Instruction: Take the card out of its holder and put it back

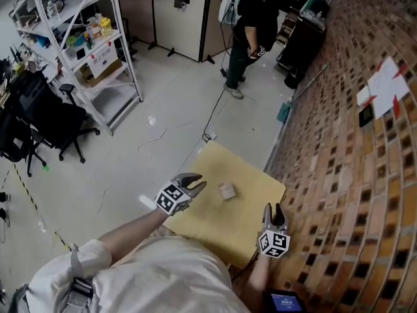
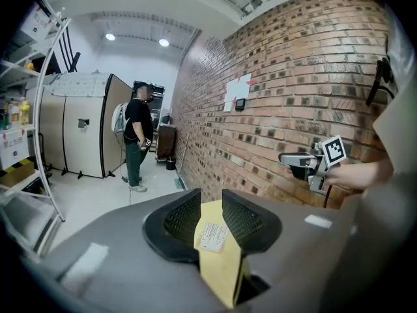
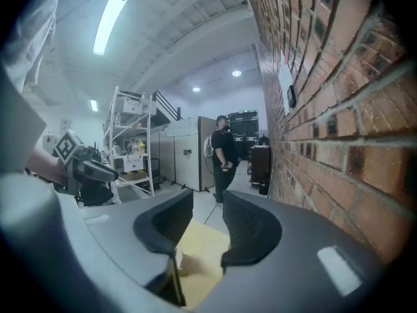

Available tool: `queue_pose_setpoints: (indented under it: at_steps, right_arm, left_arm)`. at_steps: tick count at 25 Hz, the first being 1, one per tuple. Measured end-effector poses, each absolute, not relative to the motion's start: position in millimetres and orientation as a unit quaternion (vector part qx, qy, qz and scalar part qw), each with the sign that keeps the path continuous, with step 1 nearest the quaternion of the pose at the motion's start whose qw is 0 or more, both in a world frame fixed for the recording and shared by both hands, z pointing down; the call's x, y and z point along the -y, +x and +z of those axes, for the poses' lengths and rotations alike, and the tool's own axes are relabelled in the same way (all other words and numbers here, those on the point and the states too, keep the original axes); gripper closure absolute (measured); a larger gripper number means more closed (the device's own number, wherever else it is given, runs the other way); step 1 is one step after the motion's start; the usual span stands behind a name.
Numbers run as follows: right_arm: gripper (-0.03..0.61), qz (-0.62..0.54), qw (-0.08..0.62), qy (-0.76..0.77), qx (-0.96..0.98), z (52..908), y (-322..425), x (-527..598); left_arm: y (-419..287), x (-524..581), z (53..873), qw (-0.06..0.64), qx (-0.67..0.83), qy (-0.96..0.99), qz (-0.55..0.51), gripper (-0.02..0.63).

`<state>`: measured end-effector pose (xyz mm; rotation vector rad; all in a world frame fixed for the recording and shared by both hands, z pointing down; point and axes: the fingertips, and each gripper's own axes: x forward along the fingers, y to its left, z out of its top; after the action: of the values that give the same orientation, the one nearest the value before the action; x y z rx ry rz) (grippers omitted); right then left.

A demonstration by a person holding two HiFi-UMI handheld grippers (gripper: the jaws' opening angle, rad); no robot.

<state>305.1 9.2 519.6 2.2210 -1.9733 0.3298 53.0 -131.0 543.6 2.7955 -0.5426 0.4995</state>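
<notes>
Card holder left lying on the yellow worktop
Left claw and right claw were held released above it, nothing grasped.

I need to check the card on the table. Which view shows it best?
The left gripper view: the card is nearest and sharp, seen between the jaws. The head view shows the card small; the right gripper view, blurred.
</notes>
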Motion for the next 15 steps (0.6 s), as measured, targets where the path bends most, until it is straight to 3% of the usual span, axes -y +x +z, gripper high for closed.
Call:
queue_pose_setpoints:
  at_steps: [12,15]
  right_arm:
    - [0.431,0.114,0.063,0.765,0.631,529.3,318.9,-37.1]
    - [0.433,0.114,0.061,0.765,0.632,528.6,317.6,-36.6]
  left_arm:
    - [47.9,139.4,533.9,0.116,0.191,0.96,0.17,0.491]
    - [39.3,145.7,539.0,0.107,0.213,0.954,0.181,0.555]
